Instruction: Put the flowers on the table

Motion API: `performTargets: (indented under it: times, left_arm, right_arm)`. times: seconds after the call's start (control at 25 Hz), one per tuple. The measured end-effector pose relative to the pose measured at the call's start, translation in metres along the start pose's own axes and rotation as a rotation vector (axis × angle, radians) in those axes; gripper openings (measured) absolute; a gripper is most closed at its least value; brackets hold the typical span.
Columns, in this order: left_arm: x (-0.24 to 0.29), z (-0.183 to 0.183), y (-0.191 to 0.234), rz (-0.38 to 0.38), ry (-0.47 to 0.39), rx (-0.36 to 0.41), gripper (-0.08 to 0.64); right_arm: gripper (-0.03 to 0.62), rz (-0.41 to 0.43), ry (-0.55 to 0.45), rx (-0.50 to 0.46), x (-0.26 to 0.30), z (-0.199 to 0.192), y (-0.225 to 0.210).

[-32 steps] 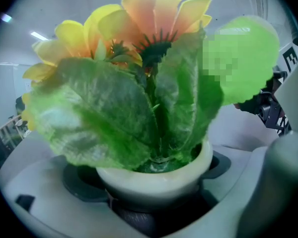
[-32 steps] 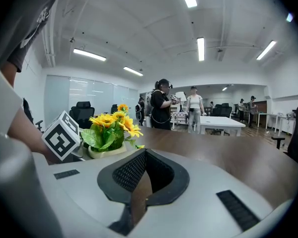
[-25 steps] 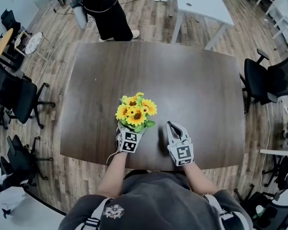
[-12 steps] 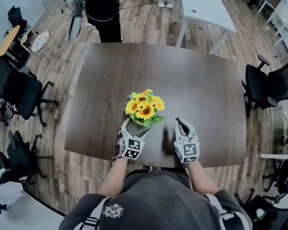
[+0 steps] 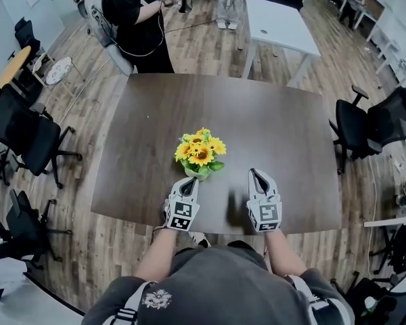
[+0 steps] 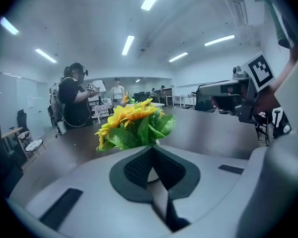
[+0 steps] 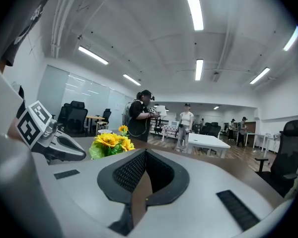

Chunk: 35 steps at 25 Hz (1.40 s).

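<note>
Setting: an open office with a wood-plank floor, seen from above the person's own shoulders and arms.
Table: a dark brown table (image 5: 271,120) spreads ahead of both grippers, with each gripper near its closest edge.
Left gripper: the left gripper (image 5: 191,179) is held low over the table, its tips pointing away from the person. Its jaws are pressed together at the tips with nothing between them. Only the drop-shaped opening behind the pads shows through.
Right gripper: the right gripper (image 5: 253,171) is level with the left one and apart from it, to its right. It also points forward. Its jaws meet at the tips in the same way and hold nothing.
Marker cubes: a cube with black-and-white squares (image 5: 181,215) sits at the rear of the left gripper, and its match (image 5: 267,215) sits on the right one.
Sunflowers: a small bunch of yellow sunflowers (image 5: 200,152) with green leaves stands upright on the table. It is just ahead of the left gripper's tips and not touching them. From the right gripper it lies forward and to the left, well clear.
Pot: a pale base (image 5: 197,175) shows under the leaves, close in front of the left tips. Its shape is hard to make out.
Person beyond: a person in black (image 5: 132,26) stands past the table's far edge, ahead and left of the left gripper.
White table: a white table (image 5: 281,19) stands farther off, ahead of the right gripper.
Chairs: black office chairs stand on both sides, one (image 5: 362,124) off to the right of the right gripper and one (image 5: 20,134) off to the left of the left gripper.
</note>
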<state>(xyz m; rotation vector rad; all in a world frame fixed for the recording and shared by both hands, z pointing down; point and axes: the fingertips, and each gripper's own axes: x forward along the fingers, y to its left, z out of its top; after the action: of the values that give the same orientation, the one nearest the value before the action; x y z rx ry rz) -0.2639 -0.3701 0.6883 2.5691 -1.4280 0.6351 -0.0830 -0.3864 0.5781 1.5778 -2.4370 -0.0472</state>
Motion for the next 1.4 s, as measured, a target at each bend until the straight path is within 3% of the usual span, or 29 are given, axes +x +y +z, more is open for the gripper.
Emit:
performTargets:
  times: [0.12,0.28,0.52,0.96,1.4]
  left_arm:
    - [-0.017,0.023,-0.008,0.021,-0.055,-0.011,0.006]
    - [-0.04,0.06,-0.025,0.058,-0.144,-0.112,0.006]
    - [-0.083,0.103,-0.058,0.136,-0.256,-0.126,0.006]
    - [-0.146,0.099,-0.077,0.303,-0.301,-0.146,0.006]
    - [-0.169,0.1,-0.086,0.335,-0.31,-0.126,0.006]
  right_arm:
    - [0.023,0.022,-0.018,0.005,-0.015,0.004,0.002]
    - [0.023,0.07,-0.043,-0.006,-0.044,0.012,0.0]
    - [0.023,0.101,-0.081,0.028,-0.093,0.014,0.0]
    - [0.023,0.154,-0.113,0.032,-0.146,0.006,0.018]
    - [0.023,0.184,-0.133,0.06,-0.157,0.008,0.027]
